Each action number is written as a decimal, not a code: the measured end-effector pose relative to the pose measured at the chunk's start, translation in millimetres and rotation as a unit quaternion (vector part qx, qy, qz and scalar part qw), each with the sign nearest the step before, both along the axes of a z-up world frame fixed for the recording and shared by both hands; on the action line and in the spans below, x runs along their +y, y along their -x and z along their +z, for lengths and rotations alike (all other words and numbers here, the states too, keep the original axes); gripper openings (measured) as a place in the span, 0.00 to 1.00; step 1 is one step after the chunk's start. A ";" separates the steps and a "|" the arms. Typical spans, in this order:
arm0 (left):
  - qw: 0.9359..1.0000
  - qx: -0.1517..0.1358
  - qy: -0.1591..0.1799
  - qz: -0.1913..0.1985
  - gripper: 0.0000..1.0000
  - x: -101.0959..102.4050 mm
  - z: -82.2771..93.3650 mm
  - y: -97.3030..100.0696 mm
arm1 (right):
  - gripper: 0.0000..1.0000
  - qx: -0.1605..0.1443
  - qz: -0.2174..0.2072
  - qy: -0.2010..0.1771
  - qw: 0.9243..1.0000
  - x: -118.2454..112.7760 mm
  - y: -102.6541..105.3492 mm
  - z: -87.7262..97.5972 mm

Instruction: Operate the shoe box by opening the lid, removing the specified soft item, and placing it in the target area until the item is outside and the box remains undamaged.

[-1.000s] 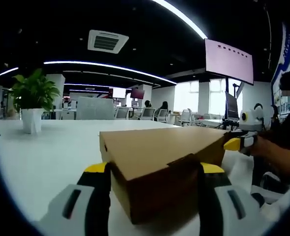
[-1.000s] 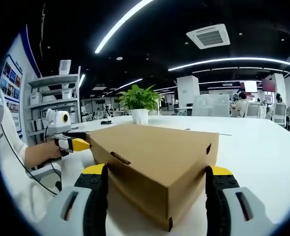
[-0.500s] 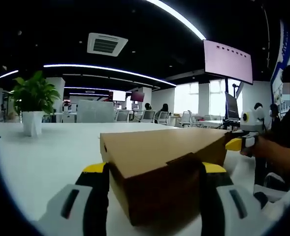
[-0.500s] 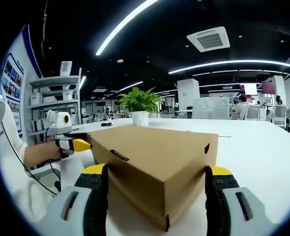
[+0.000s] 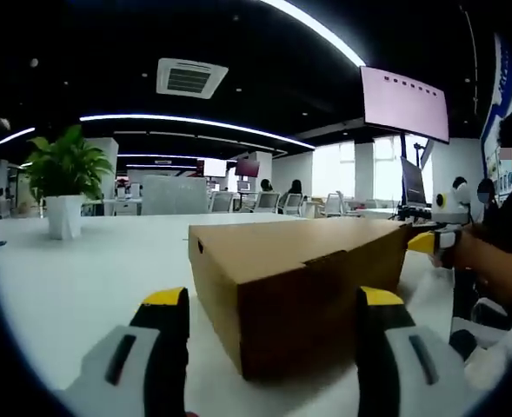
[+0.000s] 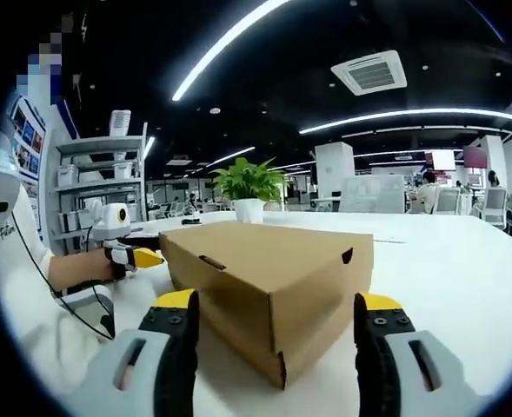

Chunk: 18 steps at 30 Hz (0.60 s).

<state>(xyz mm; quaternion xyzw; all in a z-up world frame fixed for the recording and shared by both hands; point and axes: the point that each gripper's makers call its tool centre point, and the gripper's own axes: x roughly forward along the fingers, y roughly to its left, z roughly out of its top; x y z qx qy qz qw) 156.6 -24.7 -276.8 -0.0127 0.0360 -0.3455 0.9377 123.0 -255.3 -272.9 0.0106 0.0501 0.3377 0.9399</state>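
Closed shoe box on the white table, one gripper at each short end.

The white table (image 5: 82, 261) carries the brown cardboard shoe box (image 5: 299, 287), lid down and flush on the body, lying lengthwise between the two tools so its long axis runs from one to the other. The left gripper (image 5: 273, 300) faces one short end with its jaws spread wide to either side of the near corner, clear of the cardboard; the right gripper (image 6: 275, 304) faces the opposite short end, jaws likewise wide apart and holding nothing. Both look about equally near, so I judge either could lift the lid edge first. A potted plant (image 6: 247, 189) stands well behind the box.
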 end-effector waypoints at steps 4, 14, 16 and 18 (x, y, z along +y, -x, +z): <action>1.000 -0.018 0.011 0.004 0.71 2.5 11.1 6.8 | 0.80 -0.005 0.006 -0.003 1.000 -0.1 5.2 2.8; 0.999 -0.024 0.027 -0.007 0.76 6.5 22.7 20.4 | 0.84 -0.037 0.030 -0.019 0.999 3.3 18.3 22.6; 0.999 -0.024 0.048 0.005 0.74 14.2 29.9 21.0 | 0.82 -0.040 0.021 -0.016 0.999 1.1 18.7 23.6; 0.999 -0.014 0.044 -0.001 0.69 17.7 30.5 23.7 | 0.76 -0.027 0.008 -0.029 0.999 -2.7 17.8 25.9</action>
